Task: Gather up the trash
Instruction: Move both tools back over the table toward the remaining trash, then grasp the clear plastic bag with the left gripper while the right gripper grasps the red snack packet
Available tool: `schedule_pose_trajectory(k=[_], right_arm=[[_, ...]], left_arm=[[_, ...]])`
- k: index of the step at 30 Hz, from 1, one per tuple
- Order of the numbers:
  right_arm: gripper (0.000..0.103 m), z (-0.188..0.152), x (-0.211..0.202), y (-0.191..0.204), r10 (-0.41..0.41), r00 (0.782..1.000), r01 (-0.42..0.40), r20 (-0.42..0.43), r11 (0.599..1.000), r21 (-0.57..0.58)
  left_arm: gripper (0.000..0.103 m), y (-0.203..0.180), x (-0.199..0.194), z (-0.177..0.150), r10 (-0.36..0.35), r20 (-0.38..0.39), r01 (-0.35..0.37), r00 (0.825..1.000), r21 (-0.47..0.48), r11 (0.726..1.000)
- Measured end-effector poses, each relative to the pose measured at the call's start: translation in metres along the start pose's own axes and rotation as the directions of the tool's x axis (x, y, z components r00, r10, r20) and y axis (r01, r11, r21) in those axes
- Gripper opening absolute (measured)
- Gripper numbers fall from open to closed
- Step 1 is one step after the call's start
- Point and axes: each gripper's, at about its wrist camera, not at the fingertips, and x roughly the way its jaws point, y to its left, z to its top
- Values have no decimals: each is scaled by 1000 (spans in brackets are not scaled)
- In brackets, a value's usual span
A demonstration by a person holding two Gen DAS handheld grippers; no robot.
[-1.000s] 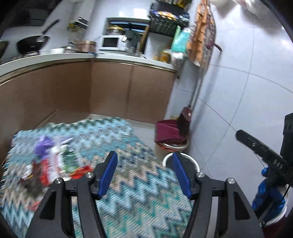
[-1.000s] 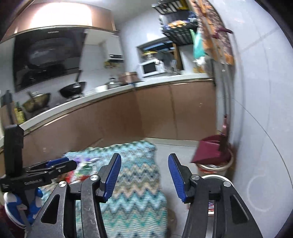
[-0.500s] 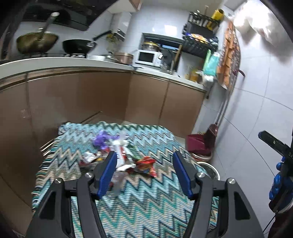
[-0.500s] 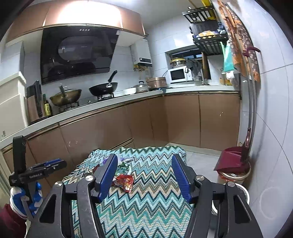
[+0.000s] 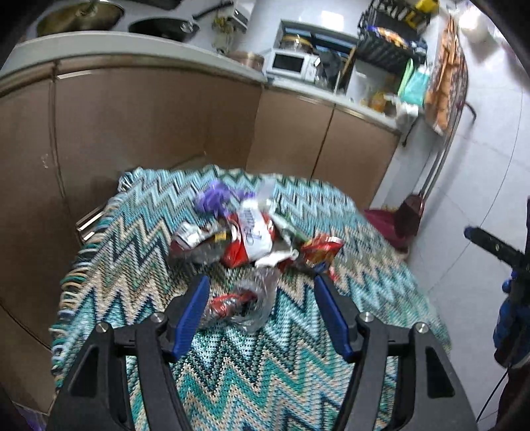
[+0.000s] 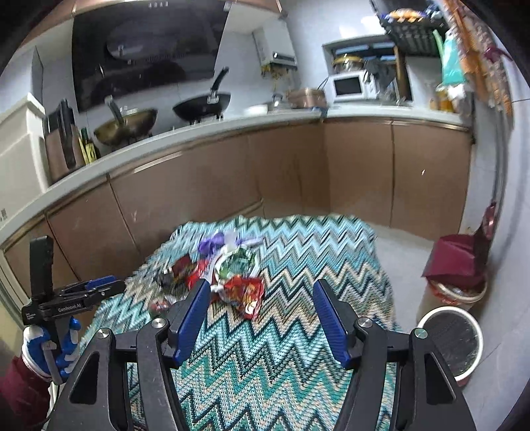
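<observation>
Cool indoor light fills the kitchen, with glare on the white wall tiles [image 5: 477,30] at 1 o'clock. Motion blur smears the trash pile [image 5: 251,238] and zigzag cloth [image 6: 298,371]. Fisheye distortion bends the countertop [image 6: 198,132]; corners vignette black.

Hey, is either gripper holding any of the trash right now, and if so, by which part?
Nothing is held. The left gripper and right gripper are both open above the wrappers.

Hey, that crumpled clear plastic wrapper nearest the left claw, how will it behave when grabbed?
The clear wrapper looks thin and crumpled, so probably floppy and very light. Its glossy film may slip between the pads. Pushed, it would likely slide on the zigzag cloth.
</observation>
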Motion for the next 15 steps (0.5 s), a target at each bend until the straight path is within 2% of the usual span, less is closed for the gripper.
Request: schedule_pose_trajectory(k=[4,10,15], right_arm=[[62,-8,38,-3,36,997,-36,-70,999,1],[61,-17,98,0,94,981,-96,-171,995,-4],[61,-21,134,6,122,967,-130,-224,991,-20]], left_arm=[[64,1,30,-5,-13,-36,14,999,26,1000],[64,3,71,-4,-7,-83,15,997,88,996],[63,14,97,-11,-19,-131,30,991,84,996]])
